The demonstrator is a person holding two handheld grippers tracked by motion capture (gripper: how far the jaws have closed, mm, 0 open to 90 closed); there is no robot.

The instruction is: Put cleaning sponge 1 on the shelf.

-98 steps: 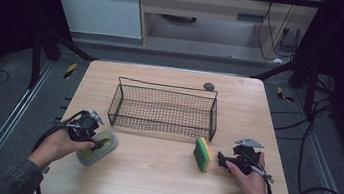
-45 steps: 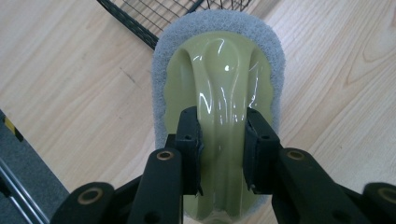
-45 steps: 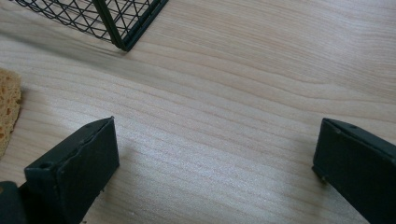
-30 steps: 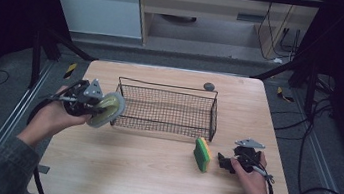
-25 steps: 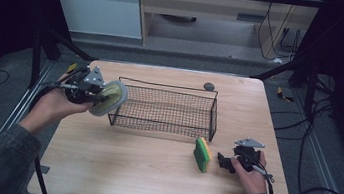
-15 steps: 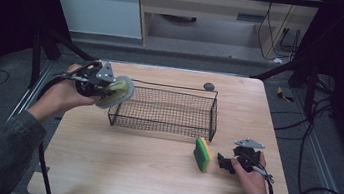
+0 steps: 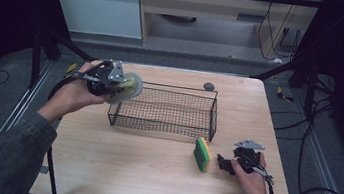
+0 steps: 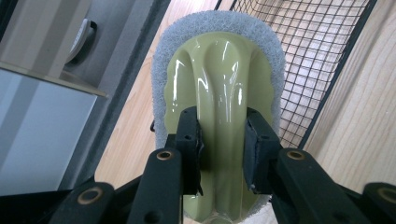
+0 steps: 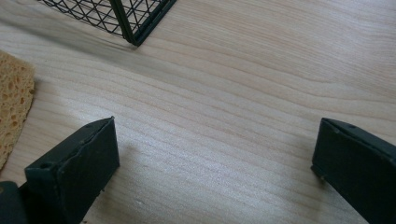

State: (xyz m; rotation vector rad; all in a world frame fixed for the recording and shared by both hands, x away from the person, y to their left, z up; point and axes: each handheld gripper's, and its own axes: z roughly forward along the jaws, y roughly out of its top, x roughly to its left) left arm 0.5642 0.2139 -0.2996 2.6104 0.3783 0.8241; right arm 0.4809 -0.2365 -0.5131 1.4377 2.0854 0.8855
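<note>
The left hand-held gripper [image 7: 111, 80] is raised above the bench [image 7: 148, 184] at the left end of the wire basket [image 7: 163, 110], carried in the person's left hand [image 7: 75, 95]. It is clenched on a scrubber [image 7: 128, 87]: an olive-green glossy plastic body with a grey scouring pad around its edge. In the left gripper view the two black jaws pinch the raised central ridge of the scrubber [image 8: 219, 84] from either side, and the pad's rounded end points away from the camera, over the basket's [image 8: 317, 60] upper rim and mesh wall. In the high view the scrubber hangs over the basket's near-left corner, tilted on edge, apart from the bench surface.

The right hand-held gripper [image 7: 224, 163] rests low on the bench near its right front, held in the person's right hand [image 7: 250, 175]. It is released, with nothing between its jaws: in the right gripper view they stand wide apart with bare wood grain [image 9: 224, 116] between them. A sponge [image 7: 201, 154], green on one face and yellow on the other, stands on its edge just beside this gripper, to its left in the high view, apart from the jaws. In the right gripper view the sponge's [image 9: 14, 102] porous yellow side shows at the left margin, and a corner of the basket [image 9: 135, 23] shows at the top.

A small dark round object [image 7: 208, 86] lies on the bench behind the basket, near the far edge.
</note>
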